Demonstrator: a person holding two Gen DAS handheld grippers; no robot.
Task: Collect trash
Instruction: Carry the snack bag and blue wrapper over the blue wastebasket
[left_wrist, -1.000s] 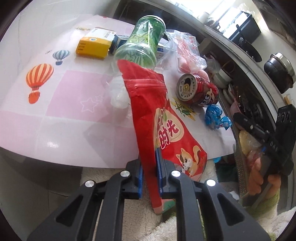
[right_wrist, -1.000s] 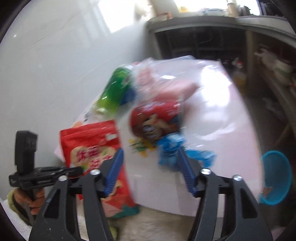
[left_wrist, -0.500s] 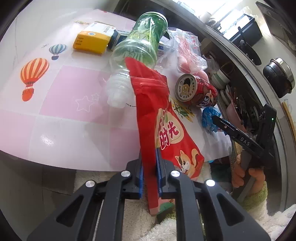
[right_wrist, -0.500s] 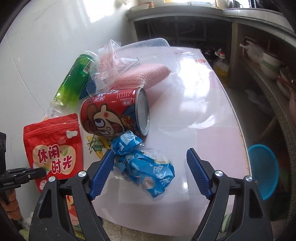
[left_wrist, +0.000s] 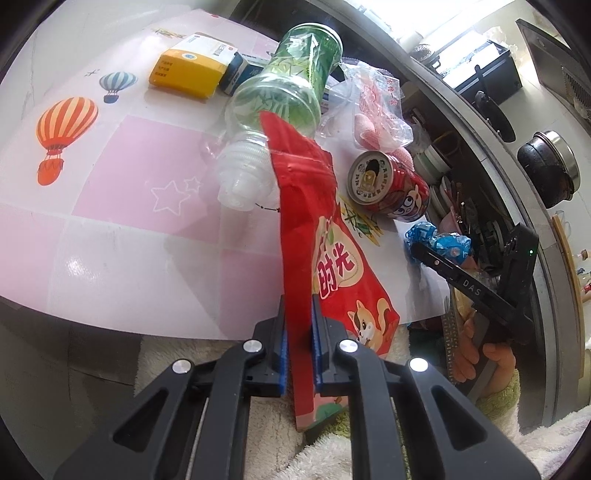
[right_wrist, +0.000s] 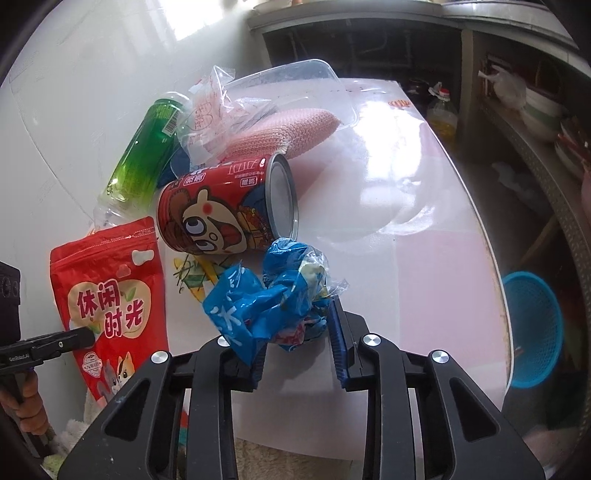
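My left gripper is shut on the lower edge of a red snack bag, which hangs over the table's near edge. The same red snack bag shows at the left of the right wrist view. My right gripper is closing on a crumpled blue wrapper, and its pads press the wrapper from both sides. The blue wrapper sits at the table's right corner. A red drink can lies on its side just beyond it. A green plastic bottle lies behind the bag.
The pink and white table also carries a yellow box, a clear plastic bag, a pink knitted cloth and a clear lid. A blue basket stands on the floor at the right. Shelves with dishes run behind.
My right gripper came down over the blue wrapper and its jaws closed in on it, bunching it up. My left gripper kept its hold on the red bag.
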